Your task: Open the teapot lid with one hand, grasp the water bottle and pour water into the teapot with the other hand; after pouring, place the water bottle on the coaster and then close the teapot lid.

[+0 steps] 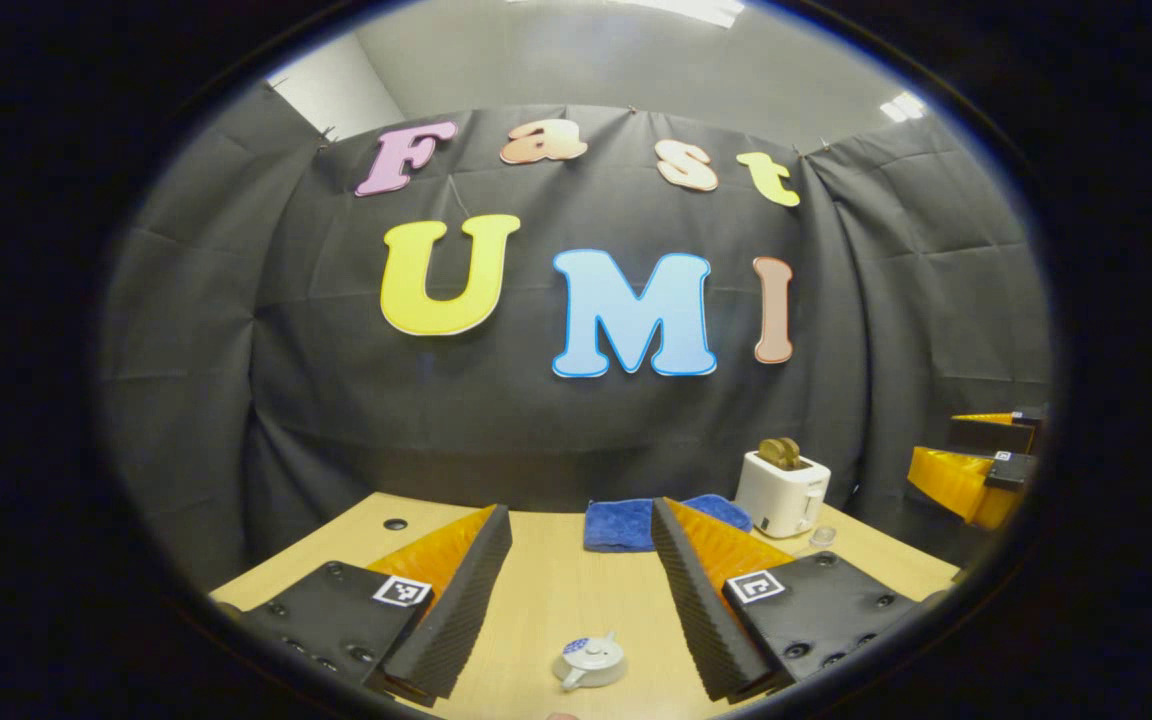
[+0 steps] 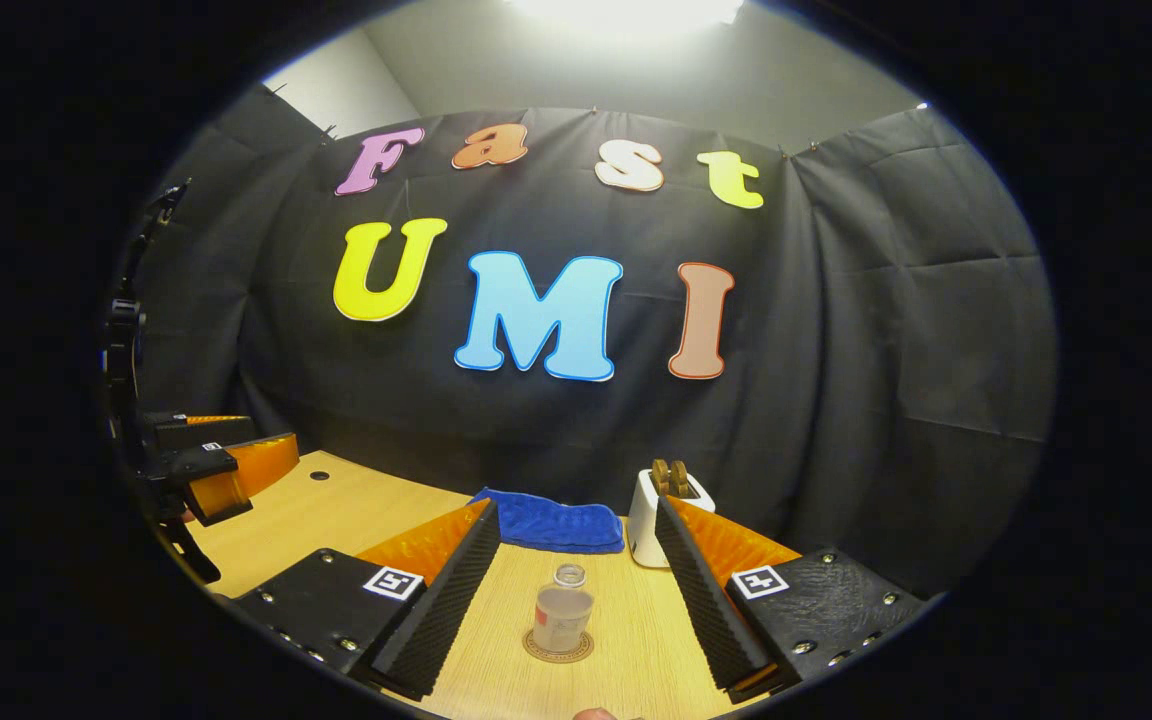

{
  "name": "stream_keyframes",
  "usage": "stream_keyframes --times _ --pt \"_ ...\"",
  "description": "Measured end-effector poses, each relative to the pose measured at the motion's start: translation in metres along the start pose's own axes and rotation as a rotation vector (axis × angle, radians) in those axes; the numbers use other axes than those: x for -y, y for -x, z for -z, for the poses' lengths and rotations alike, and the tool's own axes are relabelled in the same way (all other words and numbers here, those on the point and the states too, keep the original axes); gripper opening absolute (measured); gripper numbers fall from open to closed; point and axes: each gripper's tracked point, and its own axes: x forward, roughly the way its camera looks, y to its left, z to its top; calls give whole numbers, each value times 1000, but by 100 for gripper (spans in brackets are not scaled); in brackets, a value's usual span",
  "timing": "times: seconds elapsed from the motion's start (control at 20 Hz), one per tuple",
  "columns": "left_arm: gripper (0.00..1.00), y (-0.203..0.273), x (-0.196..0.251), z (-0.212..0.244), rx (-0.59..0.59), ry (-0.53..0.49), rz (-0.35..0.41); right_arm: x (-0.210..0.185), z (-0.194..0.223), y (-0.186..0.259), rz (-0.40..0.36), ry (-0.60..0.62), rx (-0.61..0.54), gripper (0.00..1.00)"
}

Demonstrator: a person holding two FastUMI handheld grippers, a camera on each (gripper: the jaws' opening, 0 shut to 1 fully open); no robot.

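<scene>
Pale wood desk carries everything. Nearest, the teapot sits low between the left gripper jaws, which stand apart and empty; bring them down squarely over the lid knob before closing. Between the right gripper jaws, also apart, the water bottle stands on its coaster. Beyond lie a blue cloth and toaster.
</scene>
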Motion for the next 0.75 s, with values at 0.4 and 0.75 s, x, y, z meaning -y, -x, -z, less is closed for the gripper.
stream_keyframes --times 0.4,0.75 --pt "94 6 9 6 -7 5 48 19 -11 20 78 -32 8 96" --pt "94 13 27 3 -1 -11 32 47 -13 28 88 -9 33 96"
